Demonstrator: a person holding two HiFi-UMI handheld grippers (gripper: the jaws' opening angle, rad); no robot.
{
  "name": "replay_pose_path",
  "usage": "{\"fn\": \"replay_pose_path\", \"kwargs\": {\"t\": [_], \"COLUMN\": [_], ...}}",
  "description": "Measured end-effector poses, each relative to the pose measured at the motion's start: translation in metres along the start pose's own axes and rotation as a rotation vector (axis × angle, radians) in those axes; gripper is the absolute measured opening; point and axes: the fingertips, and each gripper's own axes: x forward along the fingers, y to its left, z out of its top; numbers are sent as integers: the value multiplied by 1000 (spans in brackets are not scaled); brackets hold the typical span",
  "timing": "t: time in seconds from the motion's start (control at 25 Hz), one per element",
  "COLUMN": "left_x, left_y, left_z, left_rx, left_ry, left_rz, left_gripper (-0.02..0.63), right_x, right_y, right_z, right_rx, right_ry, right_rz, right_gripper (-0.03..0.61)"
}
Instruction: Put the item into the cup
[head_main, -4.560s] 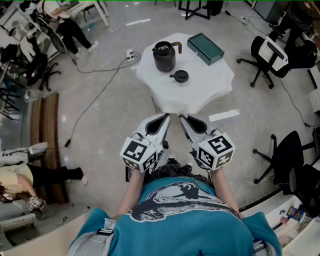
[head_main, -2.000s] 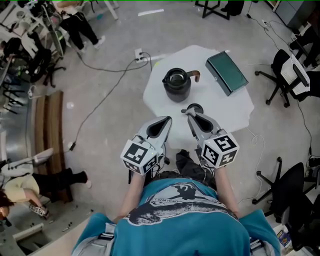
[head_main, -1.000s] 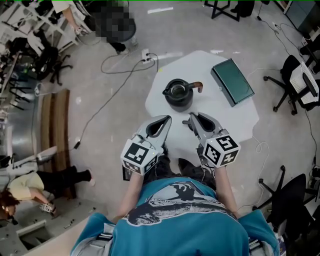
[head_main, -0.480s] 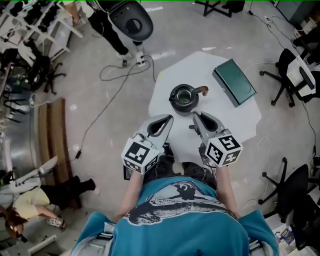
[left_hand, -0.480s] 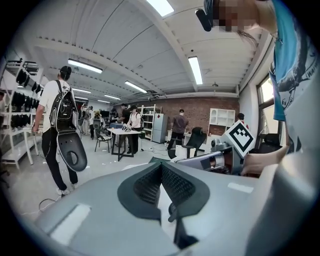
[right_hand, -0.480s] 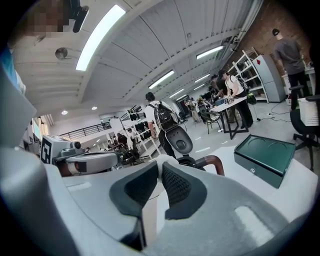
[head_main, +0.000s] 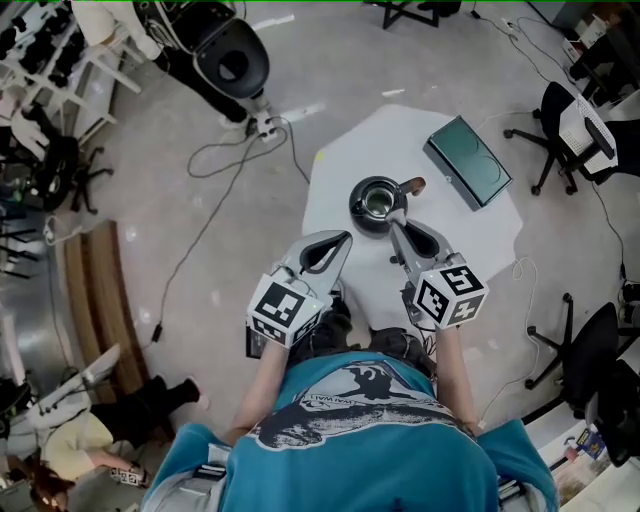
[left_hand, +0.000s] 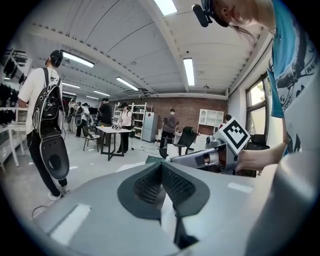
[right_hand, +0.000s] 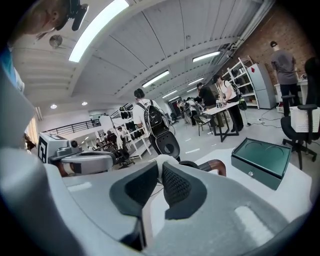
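Right gripper (head_main: 394, 227) closed, beside dark pot (head_main: 377, 203), handle (head_main: 413, 186) seemingly brown

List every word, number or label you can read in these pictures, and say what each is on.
No text here can be read.
Print on the shirt: lettering too small and blurred to read.
Cubes of the left gripper and right gripper: square marker patterns only, no letters.
Lid of the green box: no label visible.

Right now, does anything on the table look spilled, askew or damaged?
Nothing stands out. The dark cup stands upright and open on the white table, the green box lies flat beside it, no spill visible. The left tool and right tool are shut and empty.
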Motion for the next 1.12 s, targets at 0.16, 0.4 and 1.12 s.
{"fn": "replay_pose_path", "kwargs": {"t": [0.16,0.4,1.12], "left_x": [-1,-1,-12], "left_y": [10,22,51], "left_z": [0,0,-1], "left_rx": [-3,-4,-3], "left_ry": [-7,-23,-43], "left_rz": [-44,-101,-207], "left_gripper": [6,6,6], "right_x": [14,34,77], "right_y": [2,-4,-25], "right_z": [-3,-7,-40], "right_rx": [-52,-108,-202], "right_ry": [42,101,334], "right_rz": [-41,-98,-242], "right_gripper": [34,34,34]}}
